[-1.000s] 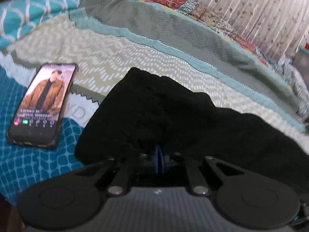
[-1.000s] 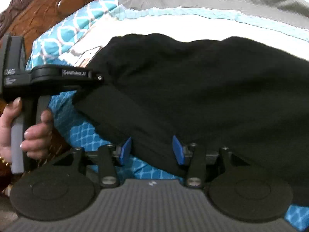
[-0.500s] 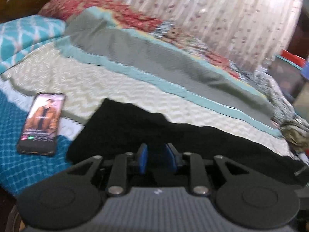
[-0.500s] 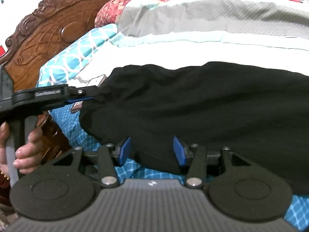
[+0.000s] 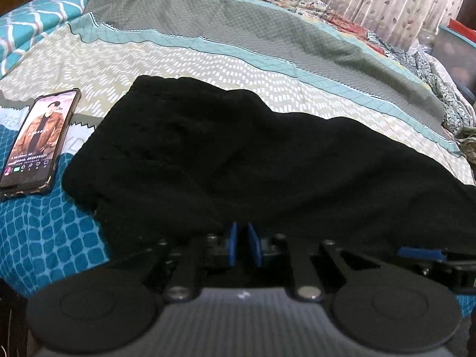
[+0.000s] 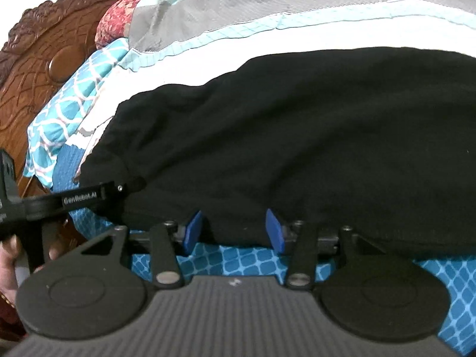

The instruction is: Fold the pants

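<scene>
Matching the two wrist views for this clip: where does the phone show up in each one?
Left wrist view: the phone lies screen-up at the left edge, on the bedspread beside the black pants.
Right wrist view: the phone is not visible.
Shared landmark: the black pants, spread across the middle of both views.
</scene>
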A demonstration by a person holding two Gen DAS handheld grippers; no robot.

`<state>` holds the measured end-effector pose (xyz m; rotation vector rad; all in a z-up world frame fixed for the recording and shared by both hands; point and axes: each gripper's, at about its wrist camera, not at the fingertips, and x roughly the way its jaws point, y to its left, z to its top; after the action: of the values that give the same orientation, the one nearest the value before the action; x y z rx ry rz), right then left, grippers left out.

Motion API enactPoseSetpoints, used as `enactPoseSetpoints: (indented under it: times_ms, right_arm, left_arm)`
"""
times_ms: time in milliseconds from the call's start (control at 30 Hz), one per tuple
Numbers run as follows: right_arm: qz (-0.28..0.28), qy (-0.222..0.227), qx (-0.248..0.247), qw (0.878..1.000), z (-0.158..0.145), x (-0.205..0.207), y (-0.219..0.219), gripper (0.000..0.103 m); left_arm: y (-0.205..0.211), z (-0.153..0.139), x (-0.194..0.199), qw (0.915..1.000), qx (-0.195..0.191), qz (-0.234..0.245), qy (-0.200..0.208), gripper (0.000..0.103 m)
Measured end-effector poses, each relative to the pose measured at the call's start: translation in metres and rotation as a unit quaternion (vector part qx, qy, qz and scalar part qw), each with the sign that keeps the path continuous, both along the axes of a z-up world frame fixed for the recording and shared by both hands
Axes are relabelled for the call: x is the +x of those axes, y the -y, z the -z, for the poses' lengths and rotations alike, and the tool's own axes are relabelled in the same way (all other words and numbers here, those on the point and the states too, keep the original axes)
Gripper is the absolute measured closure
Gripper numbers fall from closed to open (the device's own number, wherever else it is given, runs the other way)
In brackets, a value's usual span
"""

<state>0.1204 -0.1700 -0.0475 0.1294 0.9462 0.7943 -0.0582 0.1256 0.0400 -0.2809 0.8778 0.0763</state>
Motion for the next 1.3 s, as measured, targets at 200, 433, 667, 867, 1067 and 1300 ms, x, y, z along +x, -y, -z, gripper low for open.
enactPoseSetpoints:
  times_ms: [200, 433, 667, 867, 1067, 1300]
  right_arm:
    - [0.005, 0.025, 0.01, 1.0, -0.01, -0.004, 0.016, 0.052]
    - [0.058, 0.05, 0.021, 0.997, -0.017, 0.001, 0.05, 0.052]
    - [0.117, -0.007, 0.021, 0.993, 0.009, 0.02, 0.082, 0.052]
    - [0.129, 0.01, 0.062, 0.99, -0.001, 0.015, 0.108, 0.052]
    - [0.257, 0.062, 0.11, 0.958, -0.019, 0.004, 0.212, 0.052]
    - [0.47, 0.068, 0.177, 0.862, -0.003, -0.021, 0.354, 0.044]
  left_arm:
    - [0.0, -0.004, 0.0, 1.0, -0.006, -0.002, 0.0, 0.09]
    - [0.016, -0.039, -0.006, 0.9982, -0.006, 0.022, 0.055, 0.08]
    - [0.042, -0.022, 0.023, 0.9986, 0.001, 0.05, 0.016, 0.08]
    - [0.035, -0.003, 0.041, 0.9991, -0.011, 0.025, -0.031, 0.082]
    - [0.038, -0.022, 0.04, 0.9994, -0.022, 0.018, -0.02, 0.076]
    - [0.065, -0.028, 0.052, 0.9981, -0.024, 0.046, -0.034, 0.072]
